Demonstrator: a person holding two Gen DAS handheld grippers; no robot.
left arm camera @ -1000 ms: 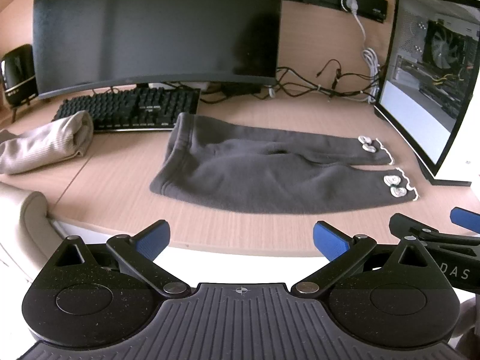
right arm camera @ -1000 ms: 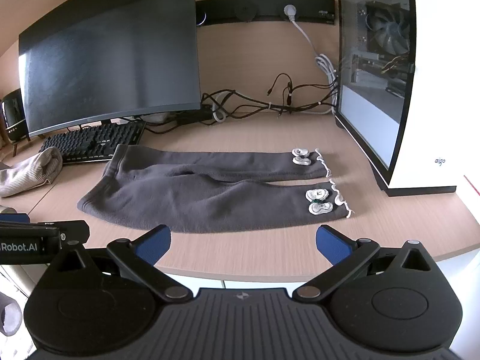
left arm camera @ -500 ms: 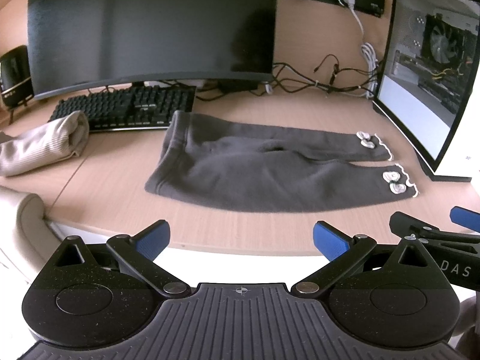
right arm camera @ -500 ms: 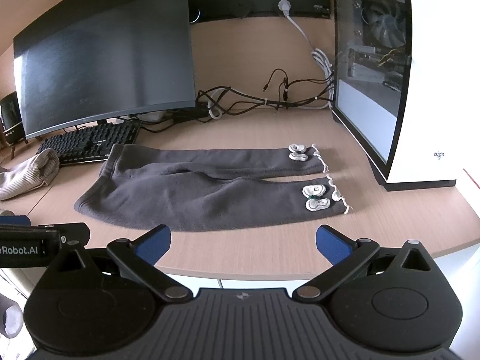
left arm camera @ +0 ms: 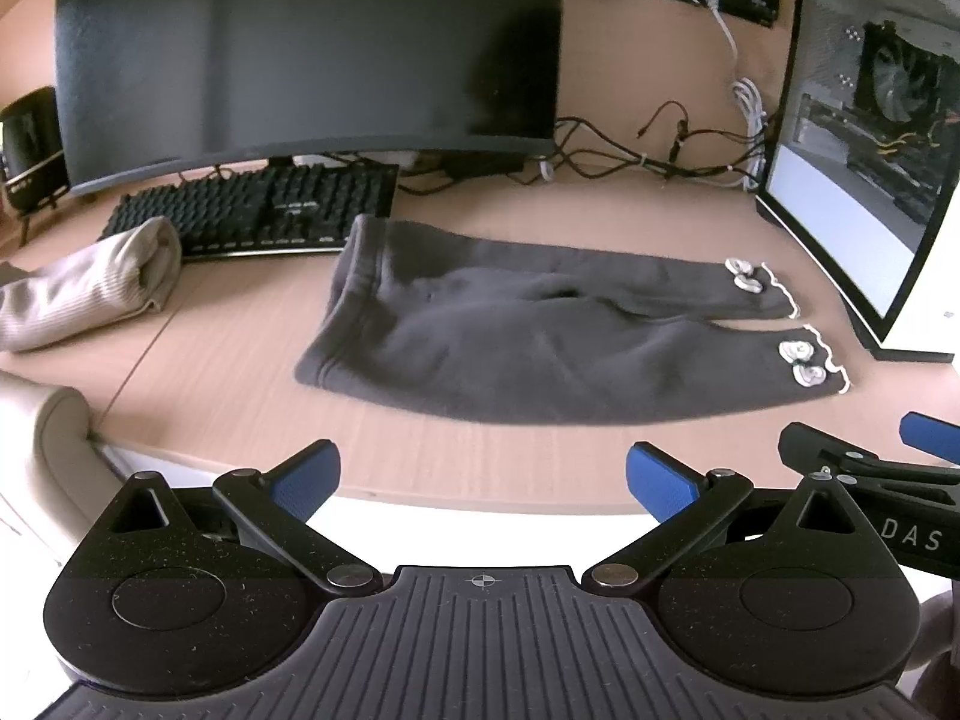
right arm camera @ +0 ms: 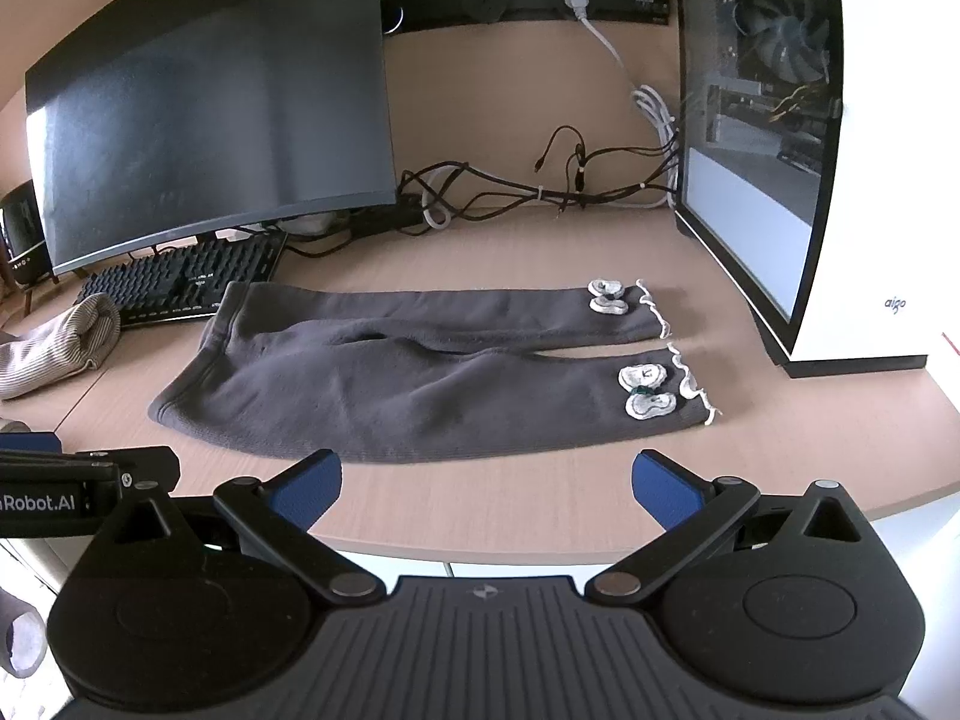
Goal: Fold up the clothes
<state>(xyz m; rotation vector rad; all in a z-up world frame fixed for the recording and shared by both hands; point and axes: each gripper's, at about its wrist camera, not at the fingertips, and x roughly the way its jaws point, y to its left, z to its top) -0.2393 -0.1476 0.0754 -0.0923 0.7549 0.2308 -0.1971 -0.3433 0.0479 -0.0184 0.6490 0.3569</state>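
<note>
Wooden desk [left arm camera: 252, 396] — grey pants [left arm camera: 540, 348], monitor [left arm camera: 300, 42]

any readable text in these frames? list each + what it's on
"Robot.AI": side of the left gripper, cut off at the frame edge.
"DAS": side of the right gripper, also cut off.
"aigo": white PC case.
Keyboard keycaps and the wall strip marks: too small to read.

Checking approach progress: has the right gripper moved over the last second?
Yes. The right gripper has come forward toward the trousers, which lie nearer its fingertips now.
</note>
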